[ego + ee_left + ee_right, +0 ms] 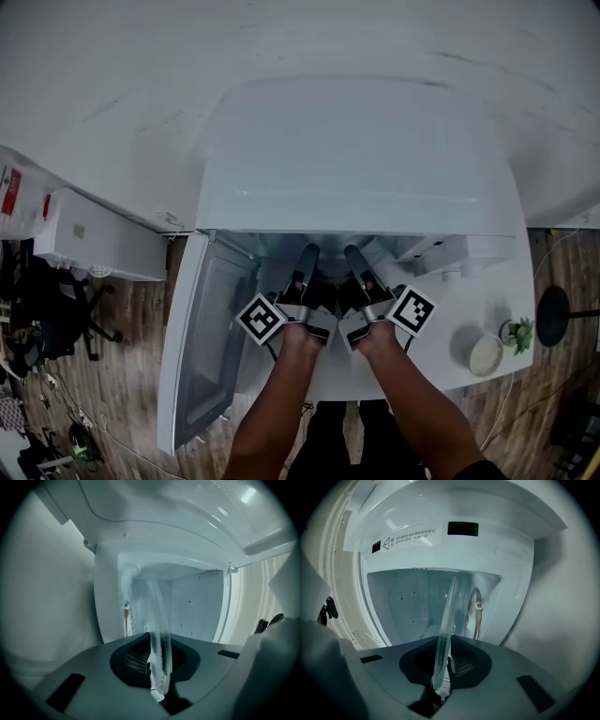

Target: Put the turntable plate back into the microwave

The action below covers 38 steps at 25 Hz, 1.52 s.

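We've got the turntable plate (158, 630) pinched by its near rim in both claws. The left gripper (307, 258) and right gripper (354, 255) sit side by side at the mouth of the microwave (356, 159), each w/ jaws drawn narrow onto the glass, pads pressing both faces. Both gripper views show the plate edge-on, running fwd into the cavity (197, 606). The door (211, 328) hangs wide open at the left, so the way in looks free. The step in hand, as we read it, is feeding the plate inward, and it's only partly in. To do it well we'd move both grippers in step, same pace and height, b/c any mismatch twists thin glass held at one edge only. The weight hangs out front, so the far rim may droop; we'd tip it up a touch and watch clearance vs the cavity floor. We can't see the hub or roller ring from here, so we'd seat by feel: lower gently, nudge till it drops in, then let both claws go together, never one first.
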Motion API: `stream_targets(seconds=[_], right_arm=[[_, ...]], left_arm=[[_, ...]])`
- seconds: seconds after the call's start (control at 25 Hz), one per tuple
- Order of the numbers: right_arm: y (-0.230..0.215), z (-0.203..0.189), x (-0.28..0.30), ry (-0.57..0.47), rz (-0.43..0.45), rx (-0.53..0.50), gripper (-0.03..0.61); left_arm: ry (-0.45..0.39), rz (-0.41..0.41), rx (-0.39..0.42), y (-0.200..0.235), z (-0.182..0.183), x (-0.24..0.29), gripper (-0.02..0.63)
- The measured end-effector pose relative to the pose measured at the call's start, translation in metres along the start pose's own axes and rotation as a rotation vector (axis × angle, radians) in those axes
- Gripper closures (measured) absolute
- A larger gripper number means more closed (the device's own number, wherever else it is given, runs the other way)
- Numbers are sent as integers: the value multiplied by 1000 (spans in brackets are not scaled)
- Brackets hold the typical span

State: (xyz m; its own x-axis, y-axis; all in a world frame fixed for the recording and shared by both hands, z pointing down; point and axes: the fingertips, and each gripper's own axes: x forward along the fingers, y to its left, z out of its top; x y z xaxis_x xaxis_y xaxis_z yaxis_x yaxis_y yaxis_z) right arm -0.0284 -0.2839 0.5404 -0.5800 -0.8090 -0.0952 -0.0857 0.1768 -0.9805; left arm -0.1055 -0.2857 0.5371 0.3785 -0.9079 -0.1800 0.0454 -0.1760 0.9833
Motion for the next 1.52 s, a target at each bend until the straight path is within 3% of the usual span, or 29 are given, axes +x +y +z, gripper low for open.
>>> stream_targets(seconds=[0.68,1.2,1.52], right_arm=[[3,18,-1,-77,6,28,520],[1,19,2,-120,43,106,522],[-2,22,9,-129,3,93,522]], left_arm=[[-3,-9,0,-6,2,27,568],[25,5,91,-7,-1,2,538],[22,13,36,-2,3,7,549]])
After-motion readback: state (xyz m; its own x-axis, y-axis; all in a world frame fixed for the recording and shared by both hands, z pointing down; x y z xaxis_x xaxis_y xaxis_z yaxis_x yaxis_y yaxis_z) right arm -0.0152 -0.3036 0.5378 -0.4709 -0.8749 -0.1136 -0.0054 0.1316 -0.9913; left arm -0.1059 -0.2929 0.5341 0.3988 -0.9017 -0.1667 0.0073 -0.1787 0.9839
